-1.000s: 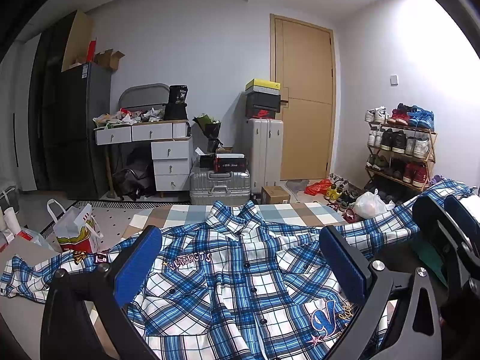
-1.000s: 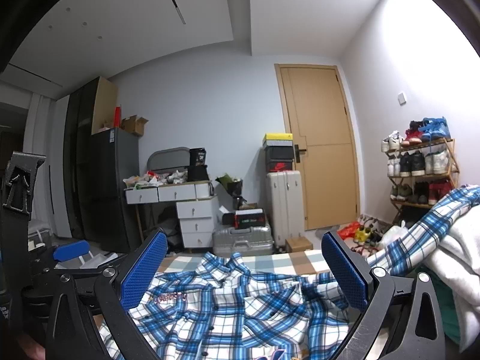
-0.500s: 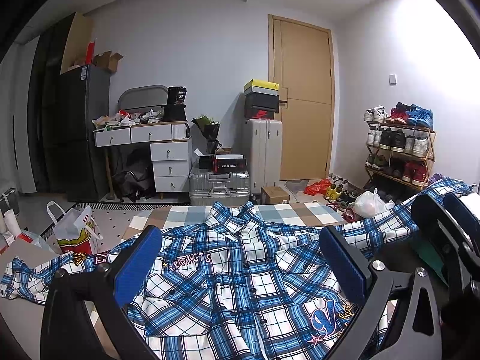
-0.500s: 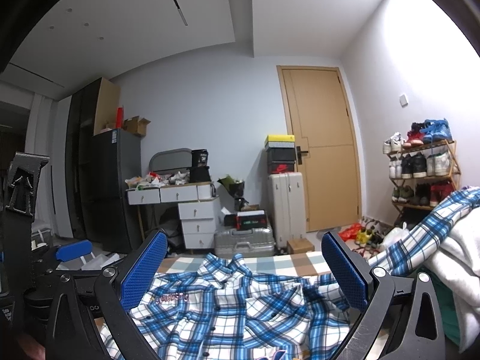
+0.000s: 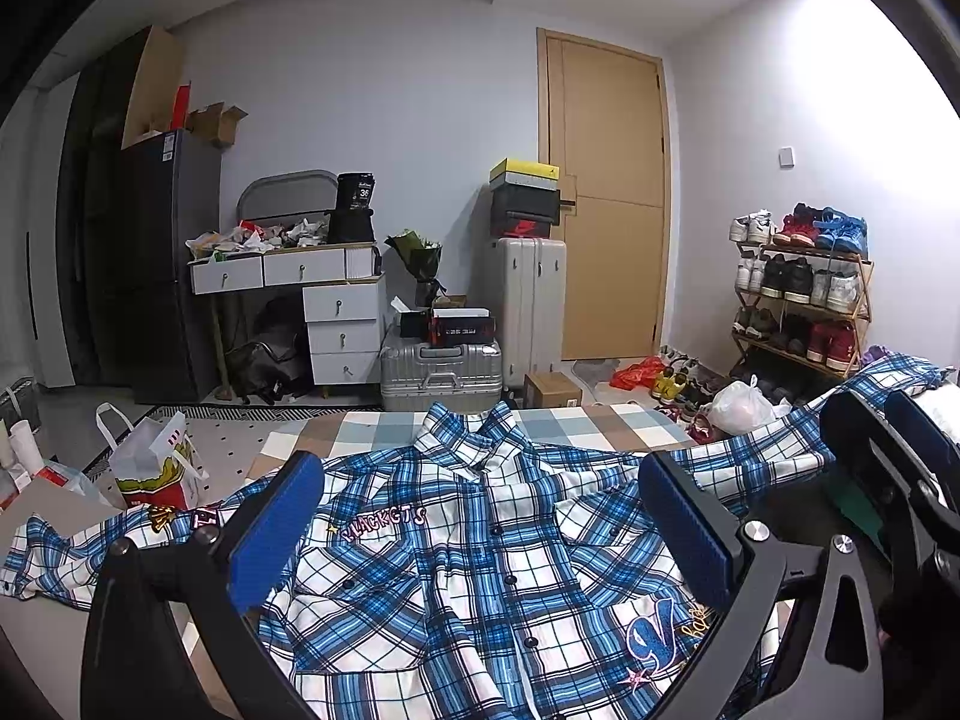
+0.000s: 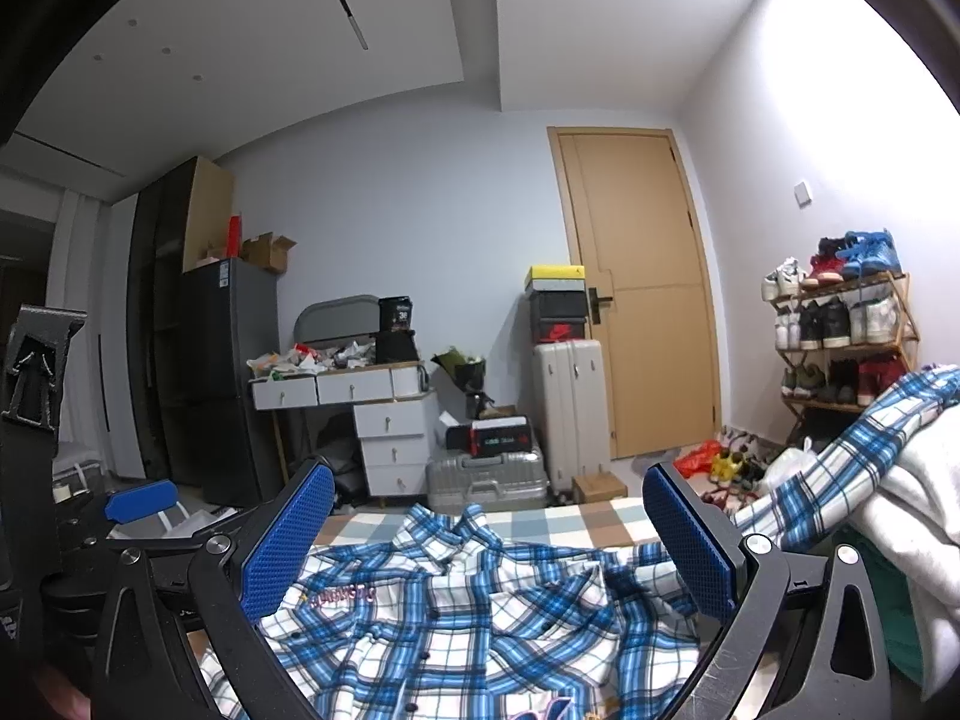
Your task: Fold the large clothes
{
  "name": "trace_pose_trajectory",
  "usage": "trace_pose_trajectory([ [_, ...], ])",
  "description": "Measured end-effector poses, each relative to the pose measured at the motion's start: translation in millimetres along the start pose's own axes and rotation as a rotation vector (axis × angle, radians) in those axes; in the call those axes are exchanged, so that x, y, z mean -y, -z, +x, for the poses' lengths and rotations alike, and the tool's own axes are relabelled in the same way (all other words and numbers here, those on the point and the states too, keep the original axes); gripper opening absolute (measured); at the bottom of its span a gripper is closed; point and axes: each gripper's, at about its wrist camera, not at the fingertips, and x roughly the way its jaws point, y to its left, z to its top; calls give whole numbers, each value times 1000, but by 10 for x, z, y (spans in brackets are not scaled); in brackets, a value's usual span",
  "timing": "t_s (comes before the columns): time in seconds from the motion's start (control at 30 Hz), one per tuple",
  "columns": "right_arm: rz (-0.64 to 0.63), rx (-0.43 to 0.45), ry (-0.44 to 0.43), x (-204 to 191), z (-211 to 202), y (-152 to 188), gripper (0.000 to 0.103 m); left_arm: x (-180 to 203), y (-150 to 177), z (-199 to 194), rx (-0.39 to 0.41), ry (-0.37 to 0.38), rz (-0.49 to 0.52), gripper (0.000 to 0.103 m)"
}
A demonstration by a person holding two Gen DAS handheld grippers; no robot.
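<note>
Blue plaid shirt [image 5: 480, 570] spread front-up, buttoned, on checked bedcover [image 5: 576, 423], collar toward far edge of the cover. One sleeve stretched out to left of collar, other sleeve [image 6: 840, 450] running up to right of collar and draped over a white bundle [image 6: 912, 498] there.

Left gripper [image 5: 480, 534] above the shirt chest, jaws wide apart, nothing between the blue pads. Right gripper [image 6: 486, 546] also spread wide, empty, hovering over the same shirt; tilted up a bit, so much ceiling in its view. No fabric pinched yet by either.

Judgement: folding not begun, first grasp pending.

Risks from here:
- Pinching only top layer near the placket, because buttoned front has 2 layers: back panel would stay behind, fold would come crooked.
- Right-side sleeve on the bundle may drag or pull the bundle along if lifted w/o freeing it first.
- Uneven grasp heights btw. the 2 grippers would skew the fold line.
- Fabric thin and slippery probably, so shallow bite may slip out.
</note>
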Motion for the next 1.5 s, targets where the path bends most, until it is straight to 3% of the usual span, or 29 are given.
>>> trace_pose_trajectory([
  [0.27,-22,-13,23,5,53,53,103,-3,32,72,-33,8,-5,102],
  [0.4,40,-78,31,268,165,-37,103,24,74,100,-61,23,1,102],
  [0.53,97,-171,68,899,244,-292,103,90,97,99,-81,49,28,102],
  [0.77,204,-430,448,2652,366,-780,103,133,74,88,-83,72,36,102],
  [0.83,263,-459,539,3042,335,-859,103,148,81,111,-89,73,42,102],
  [0.87,355,-490,569,3326,328,-871,103,155,88,128,-94,73,46,102],
  [1.0,577,-556,531,3940,411,-766,101,169,103,175,-112,71,53,102],
  [1.1,577,-526,550,4030,510,-842,97,178,102,198,-121,65,56,102],
  [1.13,547,-535,556,4015,575,-862,94,177,104,200,-125,64,56,102],
  [1.2,428,-595,600,3934,745,-842,51,178,106,208,-127,58,61,102],
  [1.23,377,-626,611,3898,823,-844,41,179,107,210,-128,54,64,102],
  [1.27,337,-642,626,3892,871,-865,22,180,111,210,-128,52,66,102],
  [1.3,306,-653,647,3880,917,-867,10,175,114,213,-130,49,69,102],
  [1.5,187,-589,737,3919,1026,-1175,9,131,154,229,-142,27,87,102],
])
